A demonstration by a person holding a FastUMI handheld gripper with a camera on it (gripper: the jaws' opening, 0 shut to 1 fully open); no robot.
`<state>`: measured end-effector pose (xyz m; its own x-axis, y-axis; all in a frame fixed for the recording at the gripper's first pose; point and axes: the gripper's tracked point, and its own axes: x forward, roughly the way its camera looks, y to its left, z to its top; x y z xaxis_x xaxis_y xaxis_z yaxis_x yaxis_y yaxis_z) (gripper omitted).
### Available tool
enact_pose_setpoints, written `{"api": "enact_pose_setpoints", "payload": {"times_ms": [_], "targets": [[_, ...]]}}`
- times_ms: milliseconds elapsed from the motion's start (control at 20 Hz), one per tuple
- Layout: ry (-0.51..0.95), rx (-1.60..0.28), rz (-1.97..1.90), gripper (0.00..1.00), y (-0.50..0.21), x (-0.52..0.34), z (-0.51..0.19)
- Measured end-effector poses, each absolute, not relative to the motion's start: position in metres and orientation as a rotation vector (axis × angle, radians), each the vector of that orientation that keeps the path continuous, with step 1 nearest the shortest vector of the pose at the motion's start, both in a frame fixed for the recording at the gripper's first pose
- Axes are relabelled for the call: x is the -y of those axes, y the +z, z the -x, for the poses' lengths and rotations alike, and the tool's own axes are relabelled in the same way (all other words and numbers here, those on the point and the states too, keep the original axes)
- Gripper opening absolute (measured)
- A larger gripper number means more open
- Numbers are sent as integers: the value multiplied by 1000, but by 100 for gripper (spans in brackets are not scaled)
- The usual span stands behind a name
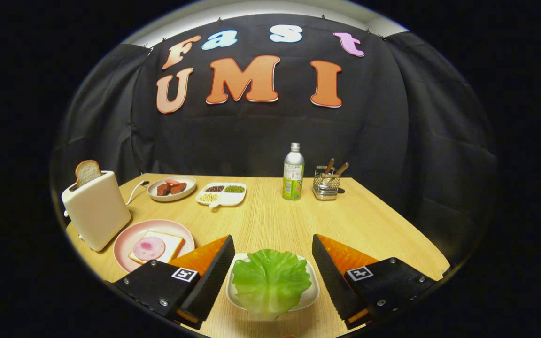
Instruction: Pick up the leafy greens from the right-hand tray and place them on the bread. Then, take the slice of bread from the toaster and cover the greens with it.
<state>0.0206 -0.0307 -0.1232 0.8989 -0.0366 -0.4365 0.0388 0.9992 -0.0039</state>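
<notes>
The gripper (270, 277) hangs low over the table (275, 220) with its jaws spread wide and holding nothing. Between the two wedge-shaped fingers (214, 277) lies the leafy greens (270, 281), a glossy, ruffled lettuce leaf with a pale rib, resting on a small white tray (312, 293) with rounded corners; neither finger touches it. To the left, just beyond the left finger, a round pink plate (127, 241) carries a square slice of bread (174, 244) topped with a round pink slice of meat (148, 249). Left of the plate stands a smooth cream toaster (96, 211), a browned slice of toast (87, 172) poking from its slot. Farther off on the wood-grain table sit a plate of red chunks (172, 188), a divided white dish (221, 194) of beans, a metal bottle (293, 172) and a wire-mesh caddy (326, 184).
</notes>
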Motion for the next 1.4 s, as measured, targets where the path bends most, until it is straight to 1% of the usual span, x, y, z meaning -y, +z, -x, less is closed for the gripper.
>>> {"api": "enact_pose_setpoints", "payload": {"times_ms": [450, 800, 1050, 1150, 1300, 1350, 1400], "targets": [[-17, -665, -41, 100, -180, 25, -13], [-33, -749, -37, 100, -201, 27, -7], [-8, -785, -16, 99, -210, 21, -5], [-1, -801, -20, 94, -213, 19, -4], [12, -822, -22, 76, -217, 13, -3], [10, -822, -21, 73, -217, 14, -2], [14, -821, -24, 64, -217, 13, -4]]}}
